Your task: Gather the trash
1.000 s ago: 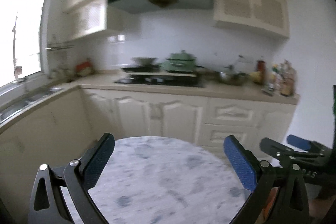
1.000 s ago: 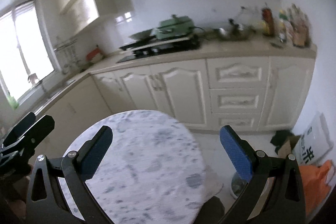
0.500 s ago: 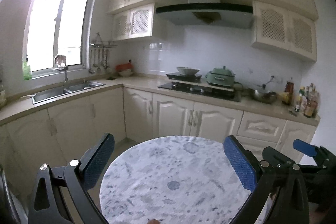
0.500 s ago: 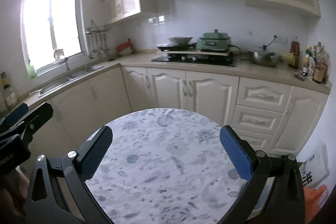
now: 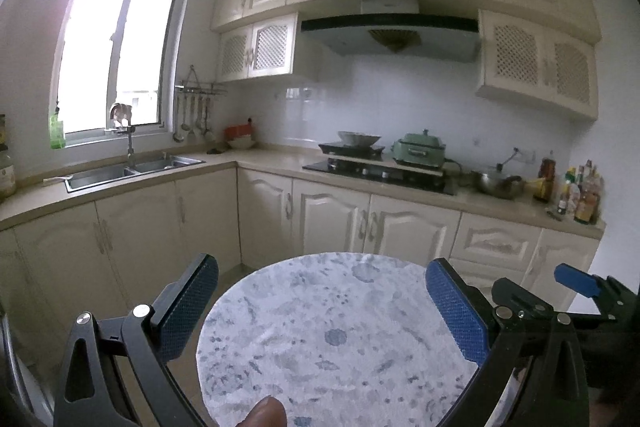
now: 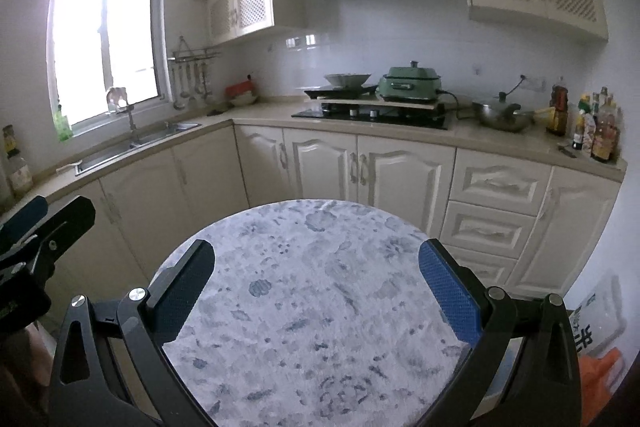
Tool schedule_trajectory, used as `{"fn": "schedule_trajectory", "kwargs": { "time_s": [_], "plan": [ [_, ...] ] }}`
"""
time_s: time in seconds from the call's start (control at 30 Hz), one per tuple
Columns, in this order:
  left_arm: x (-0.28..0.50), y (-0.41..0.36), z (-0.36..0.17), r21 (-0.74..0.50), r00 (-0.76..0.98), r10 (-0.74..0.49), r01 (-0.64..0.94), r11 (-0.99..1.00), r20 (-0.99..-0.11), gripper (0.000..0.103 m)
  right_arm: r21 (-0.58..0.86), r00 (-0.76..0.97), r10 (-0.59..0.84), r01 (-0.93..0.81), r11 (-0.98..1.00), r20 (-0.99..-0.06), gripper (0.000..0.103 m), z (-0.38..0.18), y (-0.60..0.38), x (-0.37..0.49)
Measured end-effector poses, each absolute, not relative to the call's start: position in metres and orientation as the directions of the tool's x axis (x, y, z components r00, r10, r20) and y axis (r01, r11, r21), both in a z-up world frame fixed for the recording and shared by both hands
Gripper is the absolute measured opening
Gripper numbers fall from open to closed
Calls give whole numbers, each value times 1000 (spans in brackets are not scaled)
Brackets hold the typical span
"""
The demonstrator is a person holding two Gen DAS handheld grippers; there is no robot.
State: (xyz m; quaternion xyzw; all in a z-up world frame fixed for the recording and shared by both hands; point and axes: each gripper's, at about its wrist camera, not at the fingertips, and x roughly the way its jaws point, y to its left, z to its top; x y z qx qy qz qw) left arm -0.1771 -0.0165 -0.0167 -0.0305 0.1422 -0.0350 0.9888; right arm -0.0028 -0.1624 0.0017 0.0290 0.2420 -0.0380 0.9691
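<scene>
A round table [image 5: 328,327] with a white and blue-grey patterned cloth lies below both grippers; it also shows in the right wrist view [image 6: 312,307]. No trash shows on it. My left gripper [image 5: 320,311] is open and empty above the table. My right gripper [image 6: 316,291] is open and empty above the table; it also shows at the right edge of the left wrist view [image 5: 560,287]. A brown rounded tip [image 5: 266,413] pokes in at the bottom edge of the left wrist view.
Cream kitchen cabinets [image 6: 360,171] run along the far wall with a hob [image 6: 372,113], a green pot [image 6: 412,77] and bottles [image 6: 596,131]. A sink [image 5: 128,171] sits under the window at left. A white bag [image 6: 596,323] and something orange [image 6: 600,387] lie on the floor at right.
Both views have swung up and left and steadied; the window and sink came into view. Both grippers stay open.
</scene>
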Motion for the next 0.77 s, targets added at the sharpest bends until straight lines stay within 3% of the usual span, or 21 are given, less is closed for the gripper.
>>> {"fn": "schedule_trajectory", "kwargs": {
  "time_s": [0.77],
  "plan": [
    [-169,-21,-40,-59,962,-77,64,996,-262,102,28,884,-52,73,997,-464,103,1,-163,-7]
  ]
}}
